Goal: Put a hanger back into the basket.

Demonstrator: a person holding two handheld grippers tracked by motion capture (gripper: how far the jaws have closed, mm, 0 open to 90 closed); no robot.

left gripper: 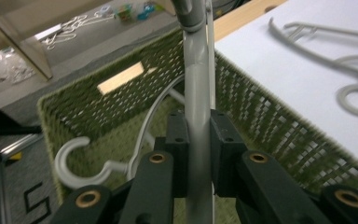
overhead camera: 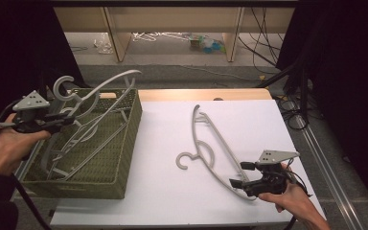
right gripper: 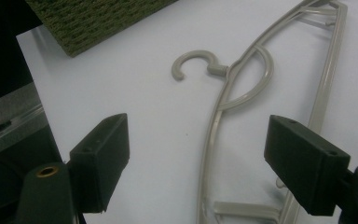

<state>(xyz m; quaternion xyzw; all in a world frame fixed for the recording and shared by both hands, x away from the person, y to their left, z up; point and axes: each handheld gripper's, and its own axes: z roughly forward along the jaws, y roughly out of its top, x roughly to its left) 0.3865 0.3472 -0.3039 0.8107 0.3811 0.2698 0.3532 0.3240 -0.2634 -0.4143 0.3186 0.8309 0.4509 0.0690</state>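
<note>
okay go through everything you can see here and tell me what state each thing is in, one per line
Left gripper: shut on a grey hanger, held over the basket.
Held hanger: lifted, tilted, hook up.
Basket: open-topped, more hangers lying inside.
Right gripper: open, jaws either side of the table hanger's arm.
Table hanger: lying flat, not gripped.

A white desk [overhead camera: 249, 120] fills the middle, with a strip of pale wood [overhead camera: 206, 94] along its 12 o'clock edge. Beyond it lies grey floor [overhead camera: 182, 72], then a light wooden shelf unit [overhead camera: 172, 19] with clutter beneath it. Black curtains [overhead camera: 350, 72] close off 9 and 3 o'clock. Dark cables [overhead camera: 268, 52] trail across the floor at 1 o'clock.
</note>
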